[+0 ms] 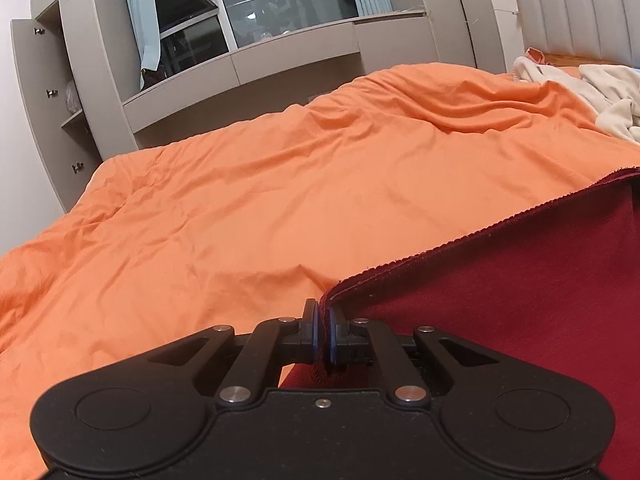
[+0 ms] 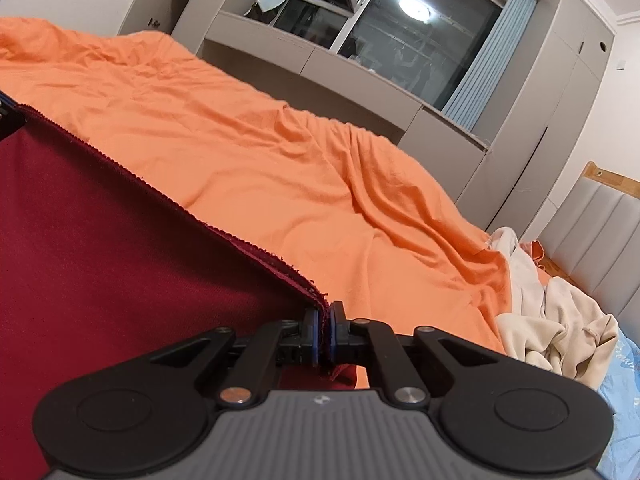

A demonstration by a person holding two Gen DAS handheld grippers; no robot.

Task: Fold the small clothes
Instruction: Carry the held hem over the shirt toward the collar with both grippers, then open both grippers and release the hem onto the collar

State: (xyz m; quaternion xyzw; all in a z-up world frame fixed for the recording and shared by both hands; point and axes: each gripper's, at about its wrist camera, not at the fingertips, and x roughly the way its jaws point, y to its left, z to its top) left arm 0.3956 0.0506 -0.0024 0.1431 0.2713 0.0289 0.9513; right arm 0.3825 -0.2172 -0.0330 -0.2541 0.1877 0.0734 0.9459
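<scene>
A dark red garment is stretched taut between my two grippers above an orange bed cover. My left gripper is shut on one corner of its ribbed hem, and the cloth runs off to the right. In the right wrist view the same red garment fills the left half. My right gripper is shut on the opposite corner of the hem. The left gripper's tip shows at the far left edge there, at the far corner of the hem. The cloth's lower part hangs out of sight below the grippers.
The orange cover lies rumpled across the bed. A heap of cream clothes sits near the padded grey headboard, with a light blue item beside it. Grey cabinets and a dark window stand beyond the bed.
</scene>
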